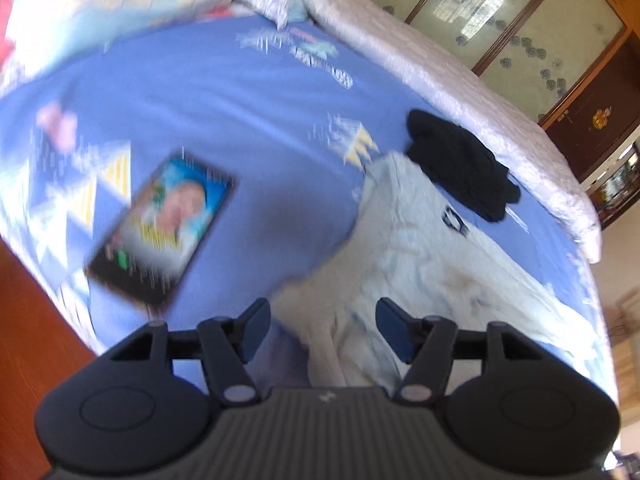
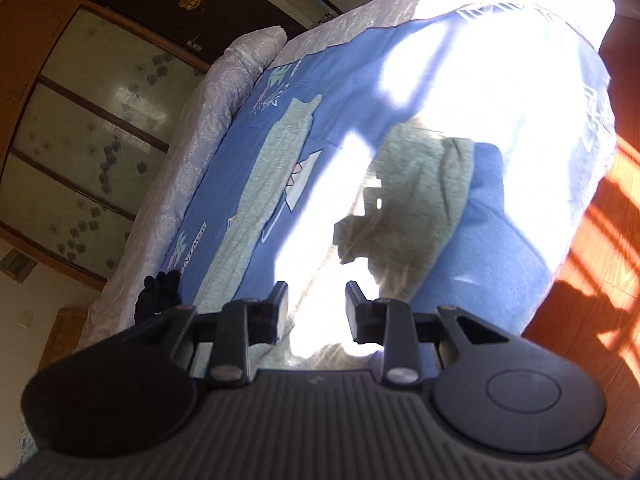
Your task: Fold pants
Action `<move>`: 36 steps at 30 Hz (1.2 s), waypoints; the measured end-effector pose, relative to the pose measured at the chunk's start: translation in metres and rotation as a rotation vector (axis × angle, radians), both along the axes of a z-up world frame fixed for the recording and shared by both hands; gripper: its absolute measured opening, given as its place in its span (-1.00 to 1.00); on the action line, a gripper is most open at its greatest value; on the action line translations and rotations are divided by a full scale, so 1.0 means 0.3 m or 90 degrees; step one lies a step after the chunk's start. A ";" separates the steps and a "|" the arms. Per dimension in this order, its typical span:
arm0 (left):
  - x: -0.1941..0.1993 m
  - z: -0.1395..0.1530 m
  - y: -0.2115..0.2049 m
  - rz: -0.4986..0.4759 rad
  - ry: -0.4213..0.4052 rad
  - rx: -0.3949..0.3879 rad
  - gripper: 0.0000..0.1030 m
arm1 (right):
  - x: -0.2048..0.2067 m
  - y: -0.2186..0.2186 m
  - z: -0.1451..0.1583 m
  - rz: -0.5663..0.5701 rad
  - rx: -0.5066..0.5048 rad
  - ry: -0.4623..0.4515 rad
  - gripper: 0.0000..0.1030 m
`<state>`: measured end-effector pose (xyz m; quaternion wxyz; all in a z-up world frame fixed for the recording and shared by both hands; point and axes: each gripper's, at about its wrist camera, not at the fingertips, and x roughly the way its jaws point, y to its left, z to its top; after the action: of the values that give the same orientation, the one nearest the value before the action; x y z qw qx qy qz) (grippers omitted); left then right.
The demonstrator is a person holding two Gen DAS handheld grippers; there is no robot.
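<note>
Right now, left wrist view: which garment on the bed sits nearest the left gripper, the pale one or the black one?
The pale pants: their cloth runs down between the open fingers of the left gripper. The black garment lies bunched farther off, beside the white quilt.

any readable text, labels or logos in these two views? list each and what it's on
Blue bedsheet, right wrist view: printed word ending in what looks like "NIAOR"; first letters hidden.
Bedsheet prints, left wrist view: too blurred to read.
Book cover: blurred.
Dark patch on the pale pants: unreadable.

Blue-sheeted bed (image 1: 224, 92) bearing pale pants (image 1: 420, 248), black garment (image 1: 460, 168), booklet (image 1: 164, 236).
</note>
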<state>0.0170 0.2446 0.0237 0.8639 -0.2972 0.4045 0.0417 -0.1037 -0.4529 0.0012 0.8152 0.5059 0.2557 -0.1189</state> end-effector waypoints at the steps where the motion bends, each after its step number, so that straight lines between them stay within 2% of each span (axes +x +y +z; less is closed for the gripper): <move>1: -0.012 -0.015 -0.001 0.000 0.004 -0.020 0.19 | -0.016 -0.009 -0.005 -0.008 0.007 -0.001 -0.34; 4: -0.025 -0.055 -0.019 -0.004 0.014 -0.067 0.20 | -0.063 -0.035 -0.008 -0.034 0.006 -0.003 -0.34; 8: 0.010 -0.106 -0.054 -0.019 0.031 -0.085 0.51 | -0.123 -0.084 -0.029 -0.079 0.023 -0.012 -0.34; 13: 0.053 -0.163 -0.091 -0.016 0.069 -0.087 0.48 | -0.152 -0.112 -0.062 -0.092 0.016 -0.013 -0.34; 16: 0.068 -0.181 -0.103 -0.013 0.077 -0.094 0.28 | -0.143 -0.139 -0.099 -0.101 0.028 -0.012 -0.34; 19: 0.086 -0.191 -0.104 -0.003 0.084 -0.103 -0.15 | -0.120 -0.171 -0.130 -0.107 0.040 -0.011 -0.35; 21: 0.095 -0.192 -0.102 0.004 0.087 -0.108 -0.80 | -0.096 -0.191 -0.141 -0.108 0.042 -0.008 -0.35; 26: 0.075 -0.132 -0.077 0.025 0.078 -0.109 -0.82 | -0.038 -0.260 -0.158 -0.133 0.020 -0.003 -0.35; 31: 0.037 -0.058 -0.030 0.047 0.052 -0.153 -0.82 | -0.001 -0.318 -0.171 -0.130 0.026 -0.006 -0.35; 32: 0.035 -0.045 -0.028 0.048 0.051 -0.155 -0.82 | 0.005 -0.322 -0.174 -0.123 0.031 -0.006 -0.42; 34: 0.033 -0.020 -0.027 0.050 0.049 -0.164 -0.82 | -0.003 -0.320 -0.160 -0.120 0.045 -0.016 -0.84; 36: 0.026 0.016 -0.021 0.052 0.035 -0.181 -0.82 | -0.062 -0.315 -0.102 -0.147 0.043 -0.057 -0.84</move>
<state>0.0247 0.2384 0.0286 0.7991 -0.4319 0.4174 0.0271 -0.1224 -0.5473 -0.0294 0.7893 0.5640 0.1630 -0.1802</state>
